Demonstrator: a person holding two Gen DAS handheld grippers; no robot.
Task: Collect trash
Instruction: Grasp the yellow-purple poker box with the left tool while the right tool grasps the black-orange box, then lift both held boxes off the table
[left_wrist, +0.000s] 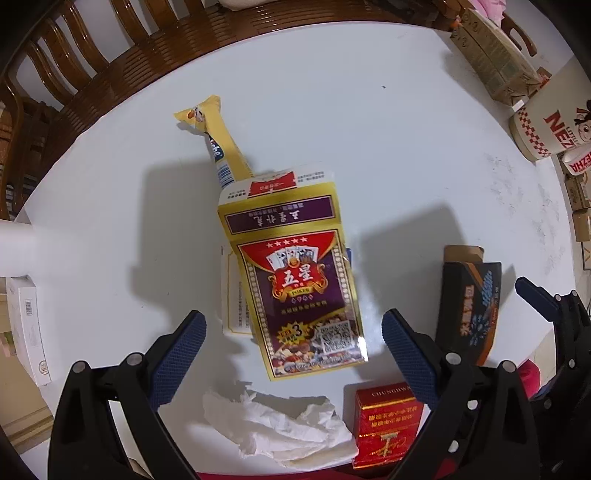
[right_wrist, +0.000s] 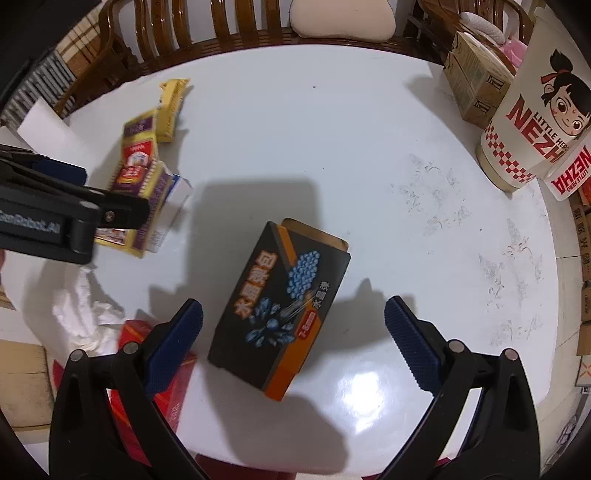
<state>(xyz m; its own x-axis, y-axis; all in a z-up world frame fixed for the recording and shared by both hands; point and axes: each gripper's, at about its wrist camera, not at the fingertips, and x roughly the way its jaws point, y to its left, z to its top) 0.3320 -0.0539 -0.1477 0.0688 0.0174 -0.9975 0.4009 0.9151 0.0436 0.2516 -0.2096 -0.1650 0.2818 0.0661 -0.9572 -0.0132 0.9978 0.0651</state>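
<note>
The left claw (left_wrist: 293, 354) is wide open over the purple and gold paper card box (left_wrist: 295, 273), holding nothing. The right claw (right_wrist: 293, 339) is wide open too, with the black and orange cardboard box (right_wrist: 279, 314) between its fingers, not gripped.

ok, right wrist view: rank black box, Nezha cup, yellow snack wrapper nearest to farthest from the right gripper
1. black box: lying between the open right gripper fingers, centre.
2. Nezha cup: far right, near the table edge.
3. yellow snack wrapper: far left. Close to the cup's distance; that order is tentative.

A home dining room: white round table (right_wrist: 332, 129) ringed by wooden chairs (right_wrist: 221, 33).
</note>
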